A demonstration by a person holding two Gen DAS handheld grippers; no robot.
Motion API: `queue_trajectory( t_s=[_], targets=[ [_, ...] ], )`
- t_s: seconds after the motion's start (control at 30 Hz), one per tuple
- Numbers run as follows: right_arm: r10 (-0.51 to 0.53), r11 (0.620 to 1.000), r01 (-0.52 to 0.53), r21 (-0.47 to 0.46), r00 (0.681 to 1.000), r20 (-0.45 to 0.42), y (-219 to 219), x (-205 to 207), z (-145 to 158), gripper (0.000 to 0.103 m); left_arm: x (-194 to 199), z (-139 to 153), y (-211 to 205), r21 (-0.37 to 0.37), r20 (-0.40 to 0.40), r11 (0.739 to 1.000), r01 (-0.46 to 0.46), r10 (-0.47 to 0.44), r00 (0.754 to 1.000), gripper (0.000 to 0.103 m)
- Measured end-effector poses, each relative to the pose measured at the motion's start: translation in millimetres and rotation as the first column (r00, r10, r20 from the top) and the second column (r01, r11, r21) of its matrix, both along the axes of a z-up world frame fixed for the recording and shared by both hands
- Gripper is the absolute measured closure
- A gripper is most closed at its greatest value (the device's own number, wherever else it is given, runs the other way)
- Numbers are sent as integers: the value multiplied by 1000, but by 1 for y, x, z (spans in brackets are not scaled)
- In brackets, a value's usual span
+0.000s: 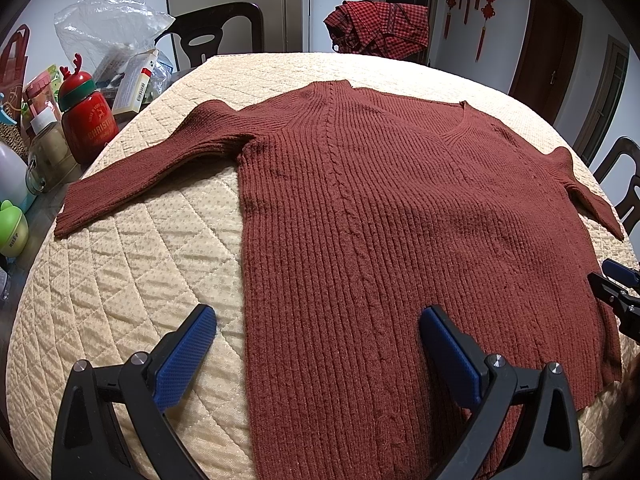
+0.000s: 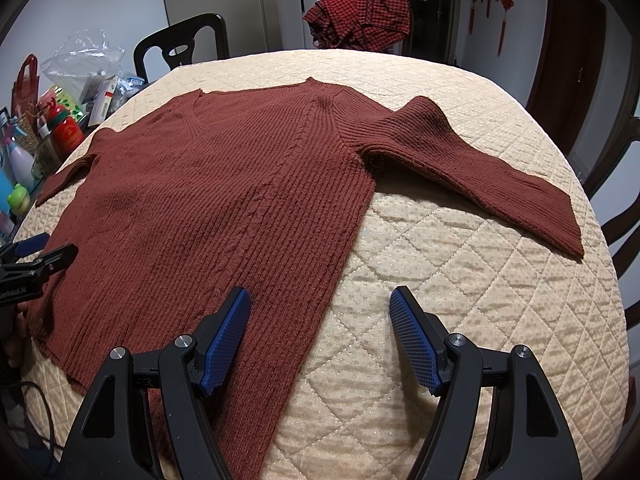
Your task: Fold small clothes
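Lying flat, unfolded: sweater (image 1: 400,220), sleeves spread. Left gripper (image 1: 318,344), right gripper (image 2: 320,320) wide, empty, at sweater hem. All folds remain.

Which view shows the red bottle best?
The left wrist view: the red bottle is large there, with antlers and white lettering visible beside the sweater. In the right wrist view, it is small, far left, and partly hidden by clutter.

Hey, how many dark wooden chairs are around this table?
3 visible. One chair stands at the far left side behind the quilted table, one at the right edge, and another right-side chair shows partly in the right wrist view. More may be hidden.
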State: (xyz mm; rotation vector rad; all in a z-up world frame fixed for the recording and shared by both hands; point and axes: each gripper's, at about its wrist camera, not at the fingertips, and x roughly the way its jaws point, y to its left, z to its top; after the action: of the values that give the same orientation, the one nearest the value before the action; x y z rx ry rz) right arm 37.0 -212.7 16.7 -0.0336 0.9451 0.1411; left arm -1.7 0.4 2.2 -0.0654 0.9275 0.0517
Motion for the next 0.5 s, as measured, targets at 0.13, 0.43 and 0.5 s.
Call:
queue_trajectory(
  t_s=[0.13, 0.43, 0.5],
  targets=[
    [0, 1000, 0, -2, 1000, 0, 0, -1, 0, 30, 0, 0, 0, 0, 0, 1000, 0, 0, 1000, 0],
    [0, 1000, 0, -3, 1000, 0, 0, -1, -1, 30, 0, 0, 0, 1, 1, 1000, 0, 0, 1000, 0],
    [0, 1000, 0, -3, 1000, 0, 0, -1, 0, 30, 0, 0, 0, 1, 1, 1000, 0, 0, 1000, 0]
  ],
)
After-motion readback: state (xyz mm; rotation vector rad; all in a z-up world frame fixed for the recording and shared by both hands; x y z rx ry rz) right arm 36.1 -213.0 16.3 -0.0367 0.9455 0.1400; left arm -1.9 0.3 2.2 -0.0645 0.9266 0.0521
